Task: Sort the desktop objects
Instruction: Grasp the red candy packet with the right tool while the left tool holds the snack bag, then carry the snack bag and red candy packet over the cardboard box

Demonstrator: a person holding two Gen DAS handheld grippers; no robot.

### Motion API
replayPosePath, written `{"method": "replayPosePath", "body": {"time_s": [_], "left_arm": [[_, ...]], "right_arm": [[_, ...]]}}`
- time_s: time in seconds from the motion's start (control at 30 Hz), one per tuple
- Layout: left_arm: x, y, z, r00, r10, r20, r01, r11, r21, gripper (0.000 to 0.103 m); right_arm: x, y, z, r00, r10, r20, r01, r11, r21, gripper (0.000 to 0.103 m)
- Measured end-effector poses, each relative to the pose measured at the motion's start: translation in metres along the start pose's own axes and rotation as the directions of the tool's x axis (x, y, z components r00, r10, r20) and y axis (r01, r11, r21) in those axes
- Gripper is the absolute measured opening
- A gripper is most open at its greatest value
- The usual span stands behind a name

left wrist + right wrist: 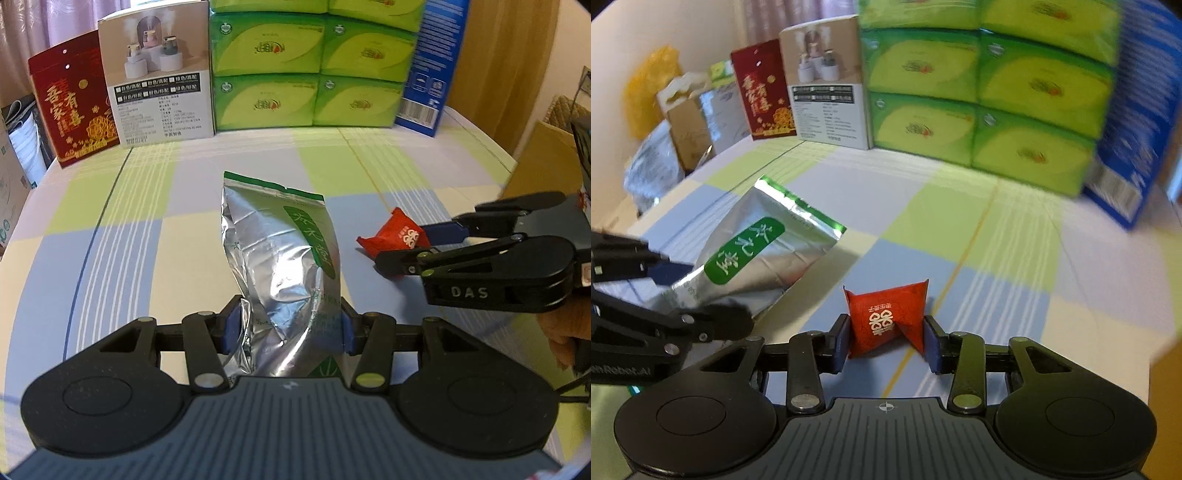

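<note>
The left claw (288, 328) grips the lower end of a silver foil pouch (280, 258) with a green label, its blue pads pressed against both sides of the bag, whose sealed top points away over the checked worktop (147, 206). Just to its right, the right claw (886, 338) is closed on a small red packet (882, 317) printed with pale characters, pinched between its two pads close above the worktop; a person's hand (565, 332) shows behind that tool. From the right wrist view the pouch slants up to the left of the packet, the two near but apart. Along the worktop's far edge stand a red bag (70, 110), a white carton (159, 77), stacked green tissue packs (310, 66) and a blue box (432, 70).
</note>
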State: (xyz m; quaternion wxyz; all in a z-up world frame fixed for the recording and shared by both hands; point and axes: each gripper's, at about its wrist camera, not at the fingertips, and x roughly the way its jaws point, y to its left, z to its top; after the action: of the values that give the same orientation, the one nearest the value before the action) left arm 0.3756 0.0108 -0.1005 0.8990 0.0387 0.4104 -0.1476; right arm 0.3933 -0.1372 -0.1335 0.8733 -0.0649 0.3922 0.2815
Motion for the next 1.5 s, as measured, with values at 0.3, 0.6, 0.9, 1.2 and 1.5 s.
{"method": "replayPosePath", "body": {"time_s": [0.3,0.6,0.9,1.2,1.5], "left_arm": [[-0.054,-0.019,-0.033,1.000,-0.025,-0.002,0.025,1.000,-0.019,0.045],[-0.092,-0.054,-0.069,0.998,-0.064,-0.023,0.064,0.998,-0.012,0.045],[-0.127,-0.085,-0.106,0.997,-0.071,-0.031,0.070,0.997,-0.028,0.045],[-0.171,-0.117,-0.134,0.997,-0.077,-0.018,0.076,0.994,-0.080,0.045],[-0.210,-0.143,-0.146,0.997,-0.073,-0.011,0.071,0.991,-0.115,0.045]], "right_arm": [[-0.076,0.017,-0.075,0.999,-0.041,-0.028,0.045,0.991,0.123,0.038],[-0.142,0.041,-0.126,0.996,-0.086,0.004,0.084,0.979,0.185,0.038],[-0.193,0.063,-0.148,0.991,-0.126,0.054,0.112,0.972,0.208,0.038],[-0.244,0.076,-0.166,0.986,-0.151,0.074,0.134,0.971,0.199,0.038],[-0.286,0.083,-0.175,0.982,-0.159,0.102,0.135,0.968,0.213,0.038]]}}
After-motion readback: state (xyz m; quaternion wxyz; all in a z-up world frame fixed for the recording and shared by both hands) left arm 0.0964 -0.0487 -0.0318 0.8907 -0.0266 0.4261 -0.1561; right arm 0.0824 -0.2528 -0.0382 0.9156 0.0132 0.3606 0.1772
